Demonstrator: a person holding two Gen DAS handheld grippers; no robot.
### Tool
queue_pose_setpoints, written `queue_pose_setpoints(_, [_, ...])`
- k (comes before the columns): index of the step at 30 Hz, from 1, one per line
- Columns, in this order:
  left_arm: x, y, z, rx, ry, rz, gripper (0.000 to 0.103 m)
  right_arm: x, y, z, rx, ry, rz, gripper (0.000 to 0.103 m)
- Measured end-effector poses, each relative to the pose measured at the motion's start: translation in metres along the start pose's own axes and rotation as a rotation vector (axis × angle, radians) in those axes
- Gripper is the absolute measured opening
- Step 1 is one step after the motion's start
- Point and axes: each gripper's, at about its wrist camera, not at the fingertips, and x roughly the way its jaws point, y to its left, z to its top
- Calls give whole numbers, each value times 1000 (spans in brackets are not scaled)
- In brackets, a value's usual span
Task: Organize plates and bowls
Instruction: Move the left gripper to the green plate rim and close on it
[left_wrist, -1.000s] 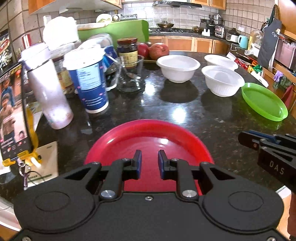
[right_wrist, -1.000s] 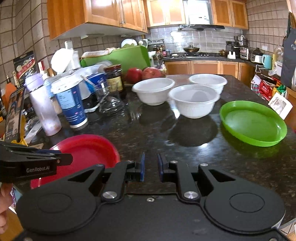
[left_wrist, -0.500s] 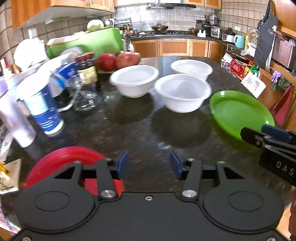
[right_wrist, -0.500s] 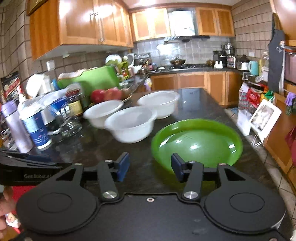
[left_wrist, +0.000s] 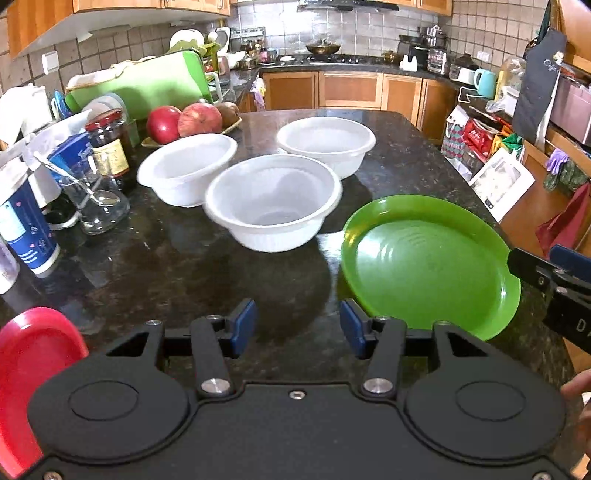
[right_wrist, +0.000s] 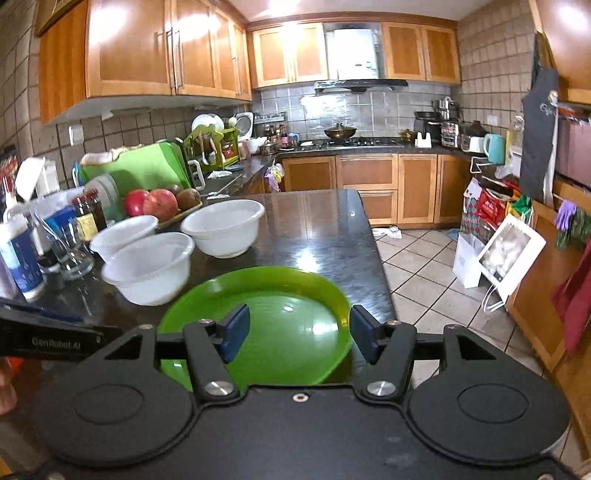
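Three white bowls sit on the dark counter: a near bowl (left_wrist: 273, 199), a left bowl (left_wrist: 188, 166) and a far bowl (left_wrist: 327, 144). A green plate (left_wrist: 424, 266) lies to their right, near the counter's edge. A red plate (left_wrist: 29, 354) shows at the lower left. My left gripper (left_wrist: 297, 325) is open over bare counter, just left of the green plate. My right gripper (right_wrist: 300, 330) hovers above the green plate (right_wrist: 288, 295) with its jaws opening and its pads touching nothing. It also enters the left wrist view from the right (left_wrist: 546, 273).
At the left stand a blue cup (left_wrist: 26, 229), a glass with a spoon (left_wrist: 96, 199) and a dark jar (left_wrist: 109, 144). A tray of apples (left_wrist: 184, 122) and a green board (left_wrist: 147, 85) are behind. The counter ends at the right above a tiled floor (right_wrist: 424, 273).
Both grippers have swept right, from the red plate towards the green plate. Both have gone from nearly shut to open. The red plate has slid to the left edge of the left wrist view.
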Motion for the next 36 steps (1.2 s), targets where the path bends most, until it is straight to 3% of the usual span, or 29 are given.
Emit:
queue_pose_setpoints(7, [20,-35,8,12,36,26,58,27,-38,8,28,44,36,61])
queue_pose_setpoints(22, [48,-50,20,-22,95,68,58,89,-43,17,-25,106,134,60])
queue_pose_setpoints(31, [52,-47,22,-31,75,62,58,106,-41,11,-40,161,155,32])
queue_pose_setpoints(36, [49,-52,19,-4,51,74,58,106,-42,12,-34,162,150,27])
